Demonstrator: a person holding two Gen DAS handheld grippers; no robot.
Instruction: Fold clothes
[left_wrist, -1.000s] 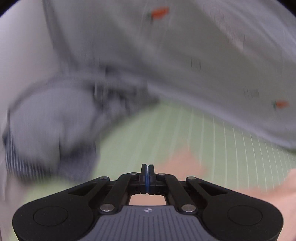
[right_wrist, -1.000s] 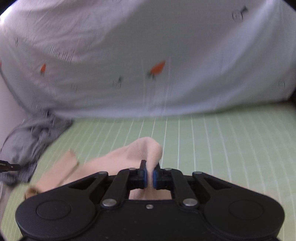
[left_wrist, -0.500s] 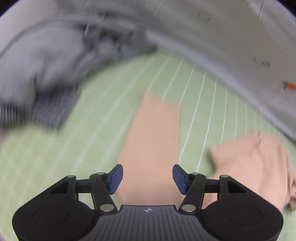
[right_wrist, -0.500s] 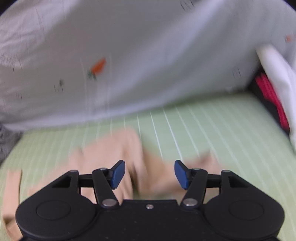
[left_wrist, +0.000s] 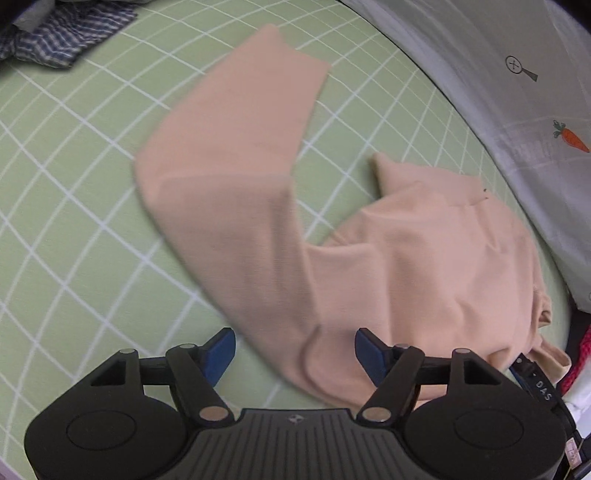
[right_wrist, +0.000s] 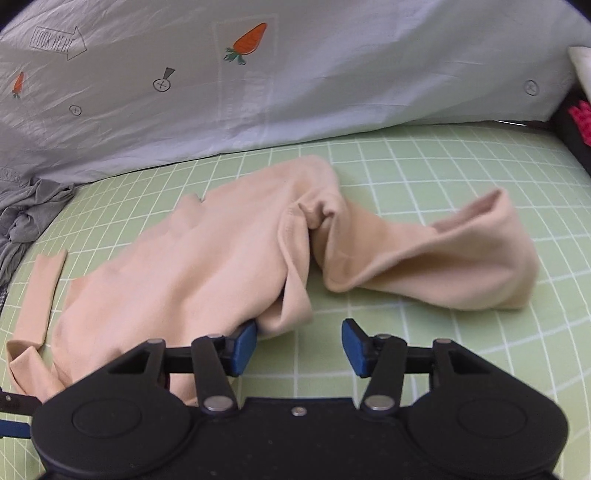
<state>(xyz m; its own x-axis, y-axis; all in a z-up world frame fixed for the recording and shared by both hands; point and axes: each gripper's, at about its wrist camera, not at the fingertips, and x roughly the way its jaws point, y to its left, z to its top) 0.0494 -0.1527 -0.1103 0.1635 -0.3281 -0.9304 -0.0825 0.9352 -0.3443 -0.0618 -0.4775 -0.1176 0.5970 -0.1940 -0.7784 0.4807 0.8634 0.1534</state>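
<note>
Green grid mat (right_wrist: 424, 177) covers the surface, grey carrot-print sheet (right_wrist: 295, 81) bunched along its far edge. Peach long-sleeve garment (right_wrist: 192, 266) lies crumpled mid-mat: body heaped, one sleeve (left_wrist: 236, 122) stretched flat toward the far left, the other sleeve (right_wrist: 443, 258) flopped out to the right. Grey clothes (right_wrist: 26, 218) and checked cloth (left_wrist: 62, 33) piled at the mat's far-left corner. Left gripper (left_wrist: 294, 349): jaws wide apart, empty, hovering over the sleeve's shoulder end. Right gripper (right_wrist: 299, 347): jaws wide apart, empty, left pad (right_wrist: 243, 345) just at the garment's edge.
</note>
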